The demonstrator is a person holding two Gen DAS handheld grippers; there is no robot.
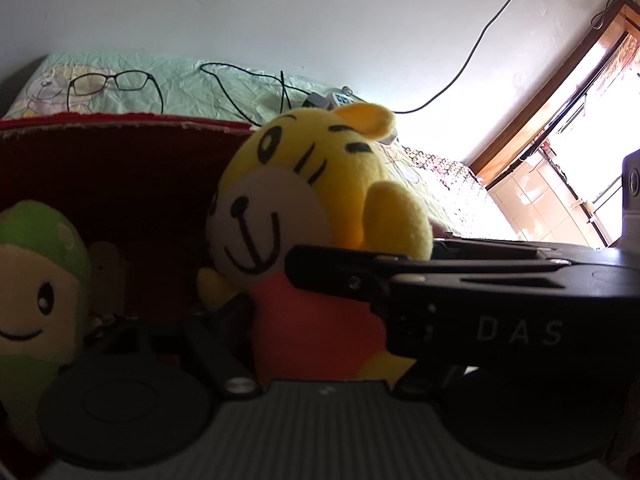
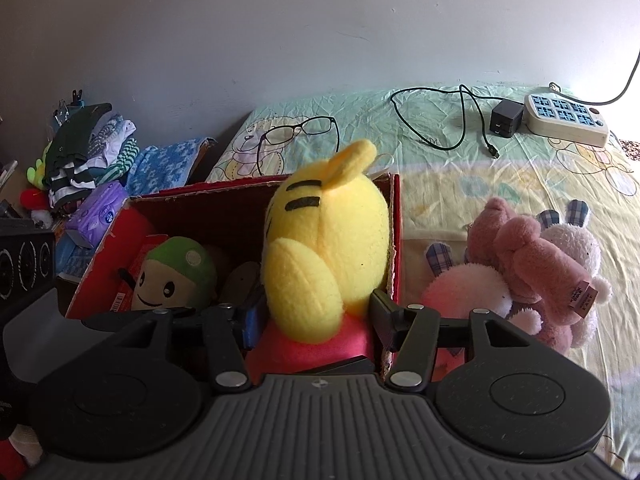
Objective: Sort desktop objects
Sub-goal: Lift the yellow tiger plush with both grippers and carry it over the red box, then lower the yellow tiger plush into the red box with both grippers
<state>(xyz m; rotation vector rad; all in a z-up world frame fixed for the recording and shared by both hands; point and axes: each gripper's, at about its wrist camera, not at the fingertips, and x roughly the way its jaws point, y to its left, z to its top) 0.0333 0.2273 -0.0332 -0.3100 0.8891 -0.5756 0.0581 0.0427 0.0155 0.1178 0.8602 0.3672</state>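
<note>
A yellow tiger plush (image 2: 324, 252) with a red body stands upright in a red cardboard box (image 2: 396, 240), and both grippers hold to its lower half. My right gripper (image 2: 314, 320) has the red body filling the gap between its fingers, and both pads lie against it. In the left wrist view the tiger plush (image 1: 304, 200) faces the camera between the fingers of my left gripper (image 1: 320, 340). One finger (image 1: 360, 272) of the right gripper crosses in front and hides the left gripper's right pad. A green plush (image 2: 176, 276) lies in the box to the left.
Pink and white plush toys (image 2: 532, 272) lie on the bedsheet right of the box. Glasses (image 2: 296, 130), a black charger (image 2: 506, 118) with its cable and a white power strip (image 2: 564, 118) sit near the wall. Folded clothes (image 2: 92, 148) pile at the left.
</note>
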